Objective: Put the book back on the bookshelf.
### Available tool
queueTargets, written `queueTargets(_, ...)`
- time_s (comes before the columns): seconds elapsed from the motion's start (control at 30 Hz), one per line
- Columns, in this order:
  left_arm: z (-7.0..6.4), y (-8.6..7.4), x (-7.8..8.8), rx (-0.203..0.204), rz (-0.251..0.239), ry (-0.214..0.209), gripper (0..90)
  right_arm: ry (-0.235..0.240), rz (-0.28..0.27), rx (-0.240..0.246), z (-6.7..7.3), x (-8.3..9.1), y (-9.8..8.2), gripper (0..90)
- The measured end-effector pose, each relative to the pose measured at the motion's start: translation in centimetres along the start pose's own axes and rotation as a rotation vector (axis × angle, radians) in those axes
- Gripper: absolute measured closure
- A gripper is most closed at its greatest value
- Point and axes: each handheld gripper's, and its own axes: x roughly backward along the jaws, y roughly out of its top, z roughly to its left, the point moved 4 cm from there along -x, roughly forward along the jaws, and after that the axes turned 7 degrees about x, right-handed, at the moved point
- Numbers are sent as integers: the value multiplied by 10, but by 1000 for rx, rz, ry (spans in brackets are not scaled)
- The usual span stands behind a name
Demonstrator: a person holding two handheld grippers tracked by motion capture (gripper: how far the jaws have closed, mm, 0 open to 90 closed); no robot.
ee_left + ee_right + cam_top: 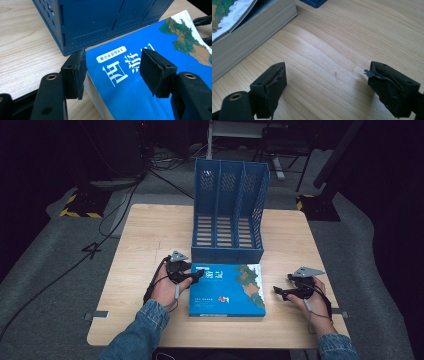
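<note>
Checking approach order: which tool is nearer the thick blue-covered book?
Left. The left tool is at the thick blue-covered book, jaws open astride its left edge. The right tool sits off its right edge, over bare table.

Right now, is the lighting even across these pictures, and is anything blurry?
High view: lit table and book, dark surroundings. Left gripper view: book title sharp, near jaws slightly soft. Right gripper view: bright wood, soft shadow beside the right-hand pad, book's page edges slightly blurred.
</note>
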Motion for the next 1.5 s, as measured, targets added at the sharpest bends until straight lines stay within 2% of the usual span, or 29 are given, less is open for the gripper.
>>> queueTargets(0.1,-1,-4,-4,-20,26,12,373,0,0,0,0,0,0,155)
queueTargets(0.2,-2,-6,-8,-14,37,-30,338,0,0,0,0,0,0,155)
queueTargets(0.33,-1,-8,-7,-19,35,-45,327,0,-2,2,0,0,0,155)
queueTargets(0.4,2,-8,-3,-13,44,-19,340,0,-2,2,1,0,0,155)
queueTargets(0.5,10,-11,-1,-29,77,37,349,-1,-2,2,1,1,0,155)
queueTargets(0.57,11,-15,-5,-2,101,28,351,0,-1,2,1,1,-1,155)
queueTargets(0.63,10,-17,-8,32,108,-9,335,-1,0,2,1,1,-1,155)
queueTargets(0.77,9,-19,-10,46,112,-27,337,-4,-1,-1,3,1,-1,159)
queueTargets(0.9,10,-20,-10,56,106,-36,331,-11,-5,-9,5,3,-1,196)
queueTargets(0.93,10,-20,-10,60,105,-40,331,-8,-3,-12,6,3,-1,233)
queueTargets(0.97,11,-21,-11,62,103,-43,329,15,10,-1,8,7,1,343)
queueTargets(1.03,11,-21,-11,60,101,-43,329,31,12,-4,9,9,2,340)
queueTargets(1.07,11,-21,-11,59,100,-41,329,46,-12,-19,14,16,9,326)
queueTargets(1.13,10,-21,-11,59,99,-40,329,48,-18,-18,16,18,12,333)
queueTargets(1.2,11,-21,-11,57,100,-40,329,69,-36,-8,25,26,21,326)
queueTargets(1.4,10,-21,-11,53,99,-36,330,150,-62,74,62,29,45,290)
queueTargets(1.43,10,-21,-11,53,98,-36,330,150,-62,74,62,29,45,290)
queueTargets(1.47,10,-21,-11,53,98,-36,330,165,-60,89,68,29,48,283)
queueTargets(1.5,10,-21,-11,52,99,-35,330,201,-55,122,80,26,53,283)
